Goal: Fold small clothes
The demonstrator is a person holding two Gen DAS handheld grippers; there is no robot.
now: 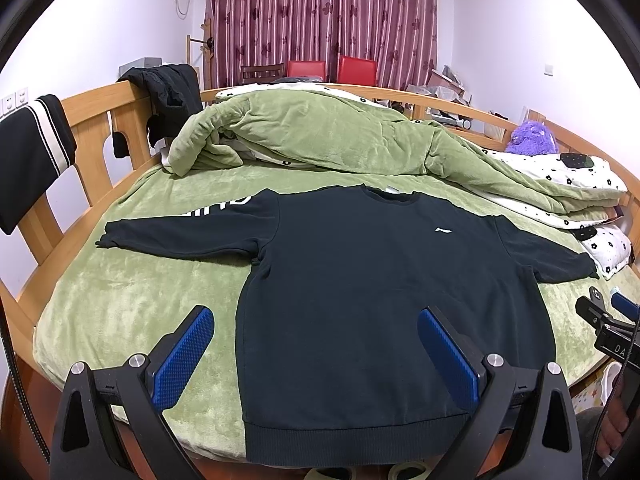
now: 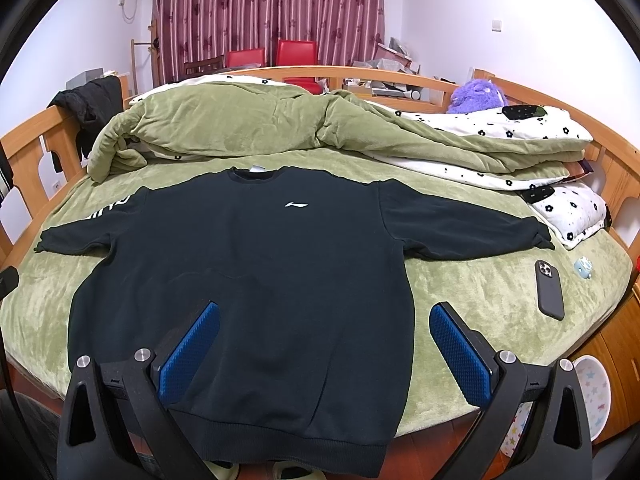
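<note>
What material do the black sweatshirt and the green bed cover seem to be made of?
The black sweatshirt looks like matte knit cotton or fleece, with ribbed hem and cuffs. The green bed cover looks like plush velvety fleece, given its short pile with shifting sheen.

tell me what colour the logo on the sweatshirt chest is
White, on the black sweatshirt; the logo shows best in the right wrist view.

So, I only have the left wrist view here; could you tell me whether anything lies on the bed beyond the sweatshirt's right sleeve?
Observer: Yes, a dark phone lies face down on the green blanket, apart from the sleeve cuff.
Operator: Thank you; is anything else near it?
Observer: A small pale blue case sits just beyond the phone, nearer the bed edge.
Operator: And is the right gripper open?
Observer: Yes, the right gripper is open over the black sweatshirt, holding nothing.
</note>
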